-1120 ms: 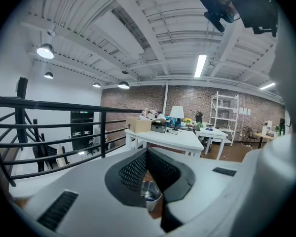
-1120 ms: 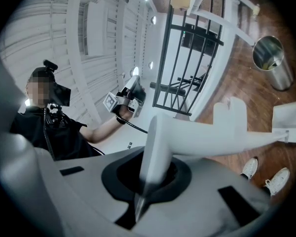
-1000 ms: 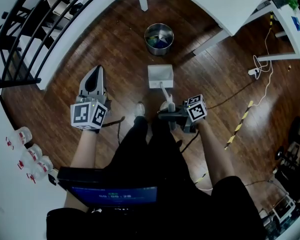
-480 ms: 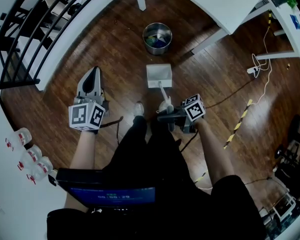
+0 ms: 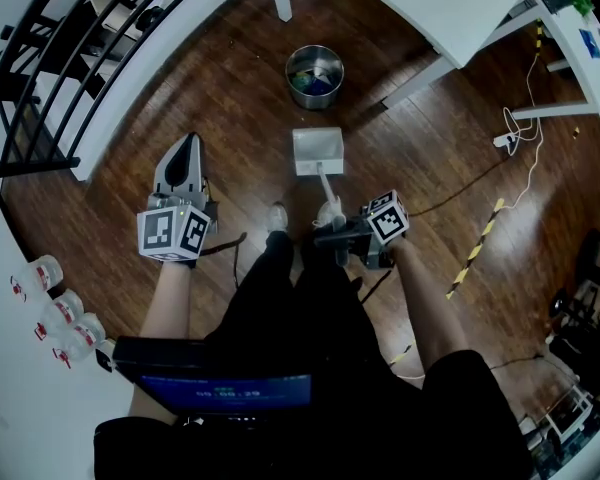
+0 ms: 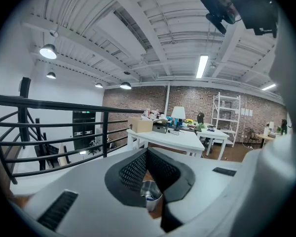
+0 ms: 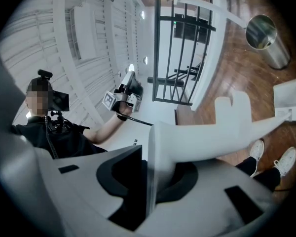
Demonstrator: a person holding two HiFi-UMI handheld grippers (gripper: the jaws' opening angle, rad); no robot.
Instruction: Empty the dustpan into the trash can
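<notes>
The steel trash can (image 5: 315, 76) stands on the wood floor with coloured litter inside. Just nearer lies the white dustpan (image 5: 318, 151), flat on the floor, its handle (image 5: 327, 188) running back to my right gripper (image 5: 330, 230). In the right gripper view the handle (image 7: 227, 127) lies between the jaws of my right gripper (image 7: 148, 181), which have just been opening; one pad stands a little off it. My left gripper (image 5: 187, 153) hovers at the left, shut and empty, pointing toward the trash can (image 6: 150, 194).
A black railing (image 5: 70, 58) borders the far left. White table legs (image 5: 430, 73) stand right of the can. The person's shoes (image 5: 278, 218) and legs are directly below the dustpan handle. A cable (image 5: 525, 148) and striped strip (image 5: 483, 246) lie at the right.
The right gripper has rolled slightly at the handle's end. The dustpan stays on the floor and the left gripper has not moved.
</notes>
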